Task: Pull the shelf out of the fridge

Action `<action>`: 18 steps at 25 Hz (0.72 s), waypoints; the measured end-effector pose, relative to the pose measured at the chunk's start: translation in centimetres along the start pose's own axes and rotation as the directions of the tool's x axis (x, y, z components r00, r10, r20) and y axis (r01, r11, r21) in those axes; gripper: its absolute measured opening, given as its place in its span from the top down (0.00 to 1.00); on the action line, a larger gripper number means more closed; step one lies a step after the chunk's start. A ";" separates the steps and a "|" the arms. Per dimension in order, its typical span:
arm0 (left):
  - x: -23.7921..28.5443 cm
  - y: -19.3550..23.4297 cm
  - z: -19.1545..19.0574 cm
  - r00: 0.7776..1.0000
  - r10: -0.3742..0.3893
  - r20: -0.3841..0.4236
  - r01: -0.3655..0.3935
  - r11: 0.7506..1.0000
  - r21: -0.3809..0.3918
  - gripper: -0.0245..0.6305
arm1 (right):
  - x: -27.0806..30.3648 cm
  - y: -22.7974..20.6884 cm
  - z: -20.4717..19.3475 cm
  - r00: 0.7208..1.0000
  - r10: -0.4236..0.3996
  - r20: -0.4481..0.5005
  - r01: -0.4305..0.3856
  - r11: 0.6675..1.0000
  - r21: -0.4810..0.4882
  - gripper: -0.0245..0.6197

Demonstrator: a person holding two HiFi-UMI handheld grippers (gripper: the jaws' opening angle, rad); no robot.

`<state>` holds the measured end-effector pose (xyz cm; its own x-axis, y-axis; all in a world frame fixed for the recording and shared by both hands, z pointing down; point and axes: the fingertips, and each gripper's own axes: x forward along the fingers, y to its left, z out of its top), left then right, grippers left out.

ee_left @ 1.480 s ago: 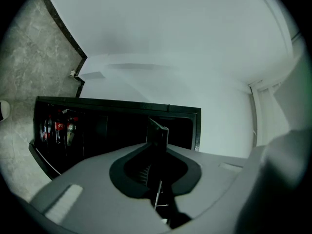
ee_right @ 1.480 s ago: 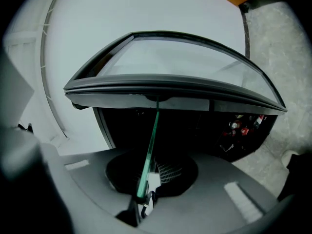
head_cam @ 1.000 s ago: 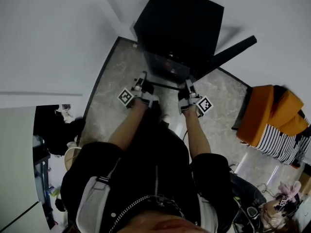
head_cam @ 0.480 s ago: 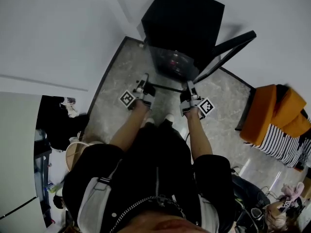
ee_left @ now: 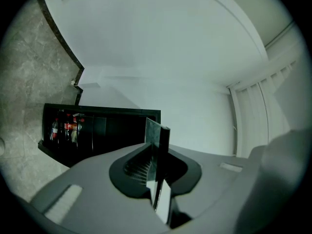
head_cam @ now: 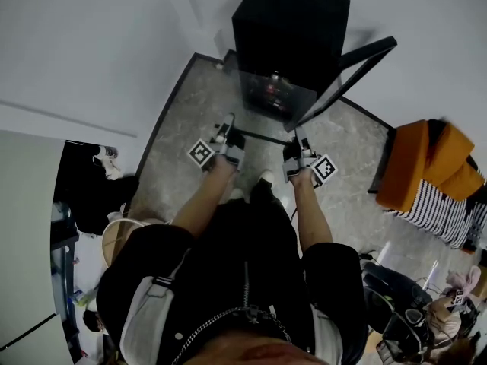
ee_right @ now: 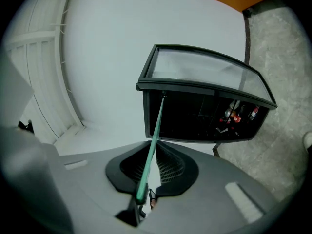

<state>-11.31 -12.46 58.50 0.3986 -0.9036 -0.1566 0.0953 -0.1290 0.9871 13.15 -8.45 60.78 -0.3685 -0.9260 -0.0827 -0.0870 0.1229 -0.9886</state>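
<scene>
A clear glass shelf (head_cam: 260, 136) hangs level in front of the black mini fridge (head_cam: 293, 25), outside its opening. My left gripper (head_cam: 228, 133) is shut on the shelf's near left corner, my right gripper (head_cam: 296, 140) on its near right corner. In the left gripper view the pane's edge (ee_left: 158, 145) stands between the jaws of the left gripper (ee_left: 157, 179). In the right gripper view the green glass edge (ee_right: 153, 140) runs out of the right gripper (ee_right: 146, 179) toward the fridge (ee_right: 204, 116). The fridge door (head_cam: 358, 67) stands open to the right.
Bottles (ee_left: 66, 128) stand inside the fridge. An orange cushion on a striped seat (head_cam: 426, 173) is to the right. Dark clutter (head_cam: 99, 196) lies at the left by the wall. My shoes (head_cam: 265, 177) rest on the grey marbled floor (head_cam: 190, 120) under the shelf.
The shelf has come out of the fridge: one second ago its far edge was still at the opening, now a gap shows. Both grippers kept their hold.
</scene>
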 end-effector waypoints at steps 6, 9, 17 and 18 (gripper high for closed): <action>-4.9 -0.5 0.5 0.999 0.002 -0.032 -0.002 1.000 -0.015 0.92 | -3.8 1.0 -4.1 1.000 -0.006 0.031 0.006 1.000 -0.012 0.92; -7.3 -0.4 0.7 0.999 0.001 -0.040 -0.002 1.000 -0.029 0.92 | -5.5 1.2 -6.1 0.999 -0.016 0.043 0.016 1.000 -0.017 0.92; -9.5 -0.1 1.2 0.998 -0.004 -0.056 0.001 0.999 -0.051 0.92 | -7.1 1.2 -8.1 0.998 -0.028 0.055 0.030 0.999 -0.034 0.92; -9.5 -0.2 1.2 0.998 -0.007 -0.057 0.004 0.998 -0.055 0.92 | -7.1 1.3 -8.1 0.998 -0.028 0.056 0.030 0.999 -0.037 0.92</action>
<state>-16.17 -4.36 59.79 0.4490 -0.8782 -0.1648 0.1466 -0.1096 0.9831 8.11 1.14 61.10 -0.3137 -0.9475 -0.0615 -0.1326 0.1078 -0.9853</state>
